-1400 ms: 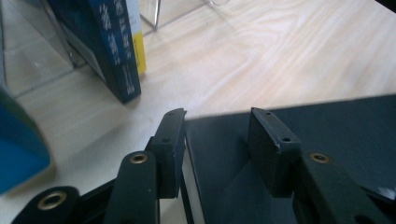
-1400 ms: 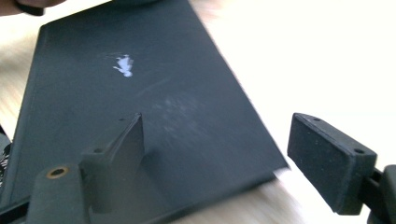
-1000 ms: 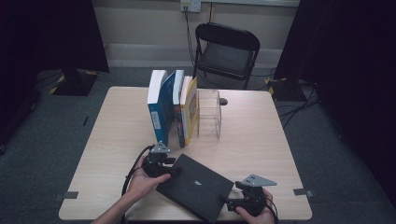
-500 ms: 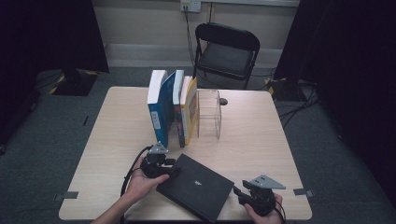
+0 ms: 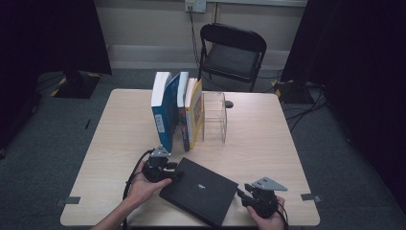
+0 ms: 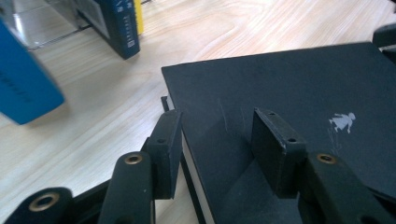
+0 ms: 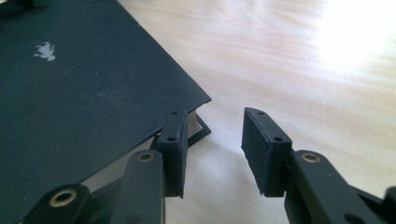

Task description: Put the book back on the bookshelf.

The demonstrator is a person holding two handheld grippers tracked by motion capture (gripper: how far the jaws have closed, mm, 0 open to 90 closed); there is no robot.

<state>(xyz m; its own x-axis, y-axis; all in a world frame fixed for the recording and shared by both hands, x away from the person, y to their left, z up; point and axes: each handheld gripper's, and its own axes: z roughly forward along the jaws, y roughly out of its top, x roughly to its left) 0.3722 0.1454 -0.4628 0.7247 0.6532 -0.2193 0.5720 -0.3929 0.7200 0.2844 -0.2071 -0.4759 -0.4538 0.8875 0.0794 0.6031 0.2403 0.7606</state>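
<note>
Looking down from the high view, I see the black book lying flat and skewed near my edge of the table, with my left gripper at its left corner and my right gripper at its right corner. In the left gripper view, the jaws straddle the book's corner: one pad sits over the black cover, the other hangs just off the page edge, and I cannot tell whether either pad actually presses. They have just been opening slightly. In the right gripper view, the jaws have just been closing, yet they stand spread beside the corner of the book: one pad lies against the white page edge, the other is over bare wood, with nothing pinched between them. Farther back on the table, a row of upright books stands touching a clear acrylic stand.
</note>
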